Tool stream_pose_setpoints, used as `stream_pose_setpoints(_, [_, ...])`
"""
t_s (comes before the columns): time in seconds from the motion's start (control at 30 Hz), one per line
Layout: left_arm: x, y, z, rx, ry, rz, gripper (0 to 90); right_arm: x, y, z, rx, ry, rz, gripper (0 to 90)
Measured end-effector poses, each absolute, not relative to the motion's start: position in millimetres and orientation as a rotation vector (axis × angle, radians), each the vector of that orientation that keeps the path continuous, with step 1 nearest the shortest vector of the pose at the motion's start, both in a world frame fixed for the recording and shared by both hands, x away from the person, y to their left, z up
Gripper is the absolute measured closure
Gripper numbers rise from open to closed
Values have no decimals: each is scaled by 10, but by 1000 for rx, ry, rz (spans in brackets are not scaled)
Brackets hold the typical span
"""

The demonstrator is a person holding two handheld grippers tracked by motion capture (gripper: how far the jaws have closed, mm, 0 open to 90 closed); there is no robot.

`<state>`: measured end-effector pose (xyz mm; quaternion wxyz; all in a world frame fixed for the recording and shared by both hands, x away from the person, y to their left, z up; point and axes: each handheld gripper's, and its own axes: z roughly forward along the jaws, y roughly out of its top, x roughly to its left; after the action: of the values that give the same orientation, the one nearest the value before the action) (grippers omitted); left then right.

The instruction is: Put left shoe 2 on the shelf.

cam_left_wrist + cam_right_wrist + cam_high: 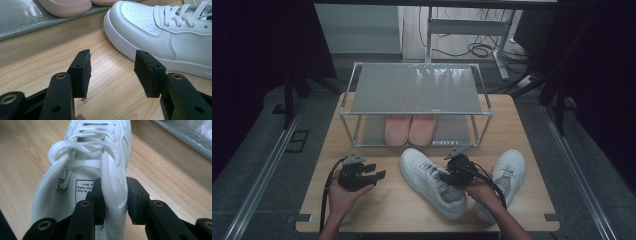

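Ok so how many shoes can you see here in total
4: one white sneaker mid-table, its collar pinched by the right gripper; a second white sneaker to its right; two pink shoes side by side on the rack's lower shelf, partly hidden.

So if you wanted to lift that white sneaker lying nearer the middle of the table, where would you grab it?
Probably the collar wall beside the opening, from above and behind the heel. The white sneaker stands upright on its sole, so its thin padded rim is the part two jaws can straddle, one inside, one outside. The right gripper is clamped there. The toe looks too broad and rounded.
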<state>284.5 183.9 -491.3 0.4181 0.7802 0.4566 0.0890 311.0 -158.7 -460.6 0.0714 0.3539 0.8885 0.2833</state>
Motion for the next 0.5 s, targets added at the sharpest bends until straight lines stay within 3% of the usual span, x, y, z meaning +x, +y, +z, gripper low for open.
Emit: stream_pose_setpoints(0.5, [2843, 1835, -4910, 1954, 1144, 223, 481, 3095, -1590, -4617, 1102, 2631, 871, 778])
